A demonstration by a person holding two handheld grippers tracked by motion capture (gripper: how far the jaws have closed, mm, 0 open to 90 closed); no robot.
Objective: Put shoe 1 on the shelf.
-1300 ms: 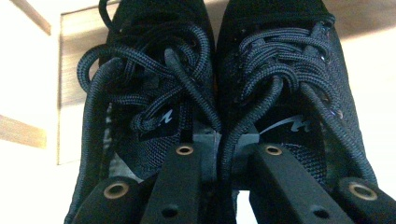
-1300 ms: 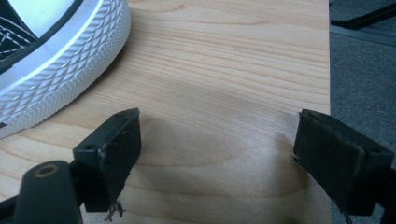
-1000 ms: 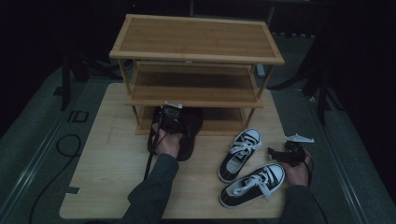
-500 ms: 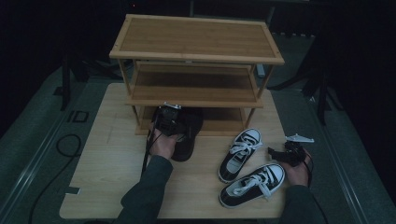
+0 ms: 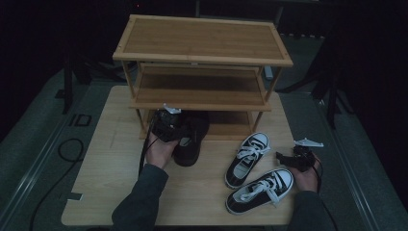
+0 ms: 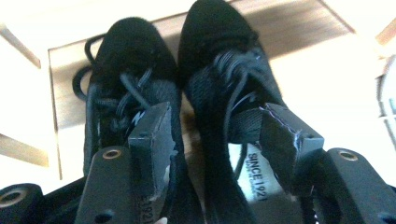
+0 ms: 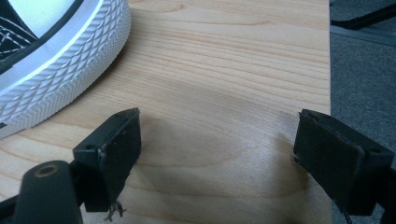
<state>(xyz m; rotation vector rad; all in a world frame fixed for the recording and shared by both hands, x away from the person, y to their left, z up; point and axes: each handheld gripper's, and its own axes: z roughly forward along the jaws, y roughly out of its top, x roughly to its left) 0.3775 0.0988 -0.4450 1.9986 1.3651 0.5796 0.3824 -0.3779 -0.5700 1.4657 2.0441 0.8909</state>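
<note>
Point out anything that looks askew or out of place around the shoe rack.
The black shoes are only half under the rack, heels sticking out onto the table. The two sneakers lie loose at different angles. The left gripper has just opened above the black pair.

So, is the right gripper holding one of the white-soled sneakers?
No, the right gripper stands open over the bare table, with the sneaker off to its side.

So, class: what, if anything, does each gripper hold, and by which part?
Nothing. The left gripper, jaws just opened, straddles the black shoes without pressing; the right gripper is open over bare table.
</note>
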